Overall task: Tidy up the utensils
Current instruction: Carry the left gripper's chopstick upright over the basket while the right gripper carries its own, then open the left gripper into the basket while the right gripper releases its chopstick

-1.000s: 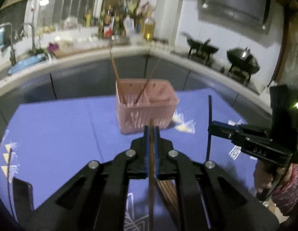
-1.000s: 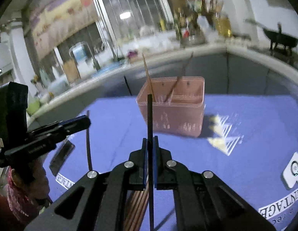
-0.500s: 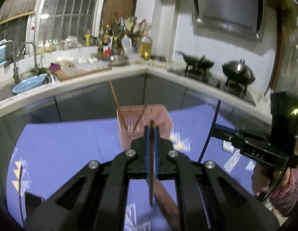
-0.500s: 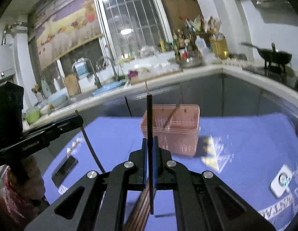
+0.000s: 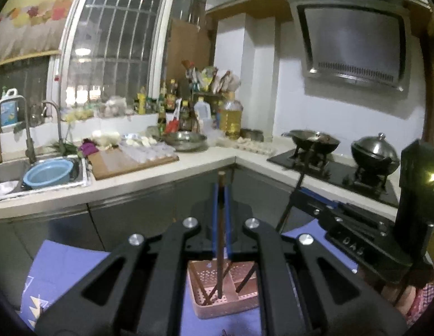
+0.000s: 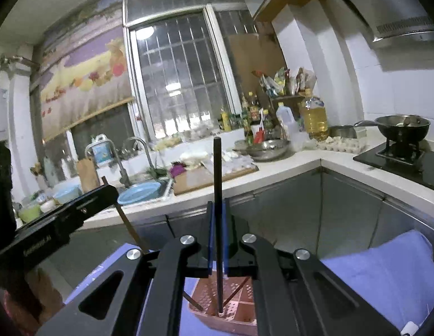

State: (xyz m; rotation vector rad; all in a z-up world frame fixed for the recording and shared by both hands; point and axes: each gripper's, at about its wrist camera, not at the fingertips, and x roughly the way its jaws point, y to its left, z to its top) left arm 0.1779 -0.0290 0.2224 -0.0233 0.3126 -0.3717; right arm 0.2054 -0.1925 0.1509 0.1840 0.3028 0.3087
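Observation:
My left gripper (image 5: 221,193) is shut on a brown chopstick (image 5: 220,252) held upright. Its lower tip hangs over a compartment of the pink slotted basket (image 5: 225,309) directly below. My right gripper (image 6: 217,210) is shut on a black chopstick (image 6: 217,173), also upright, with its tip down in the basket (image 6: 228,327). Two other chopsticks lean inside the basket. Each gripper shows in the other's view: the right one (image 5: 303,193) on the right, the left one (image 6: 110,193) on the left.
A purple tablecloth (image 5: 65,266) covers the table under the basket. Behind it runs a white counter (image 5: 166,173) with a sink and blue bowl (image 5: 47,172), a cutting board, bottles, and a stove with two woks (image 5: 343,154).
Both grippers have risen and moved forward over the basket, each keeping its chopstick. The basket, earlier ahead on the table, now sits beneath the fingers.

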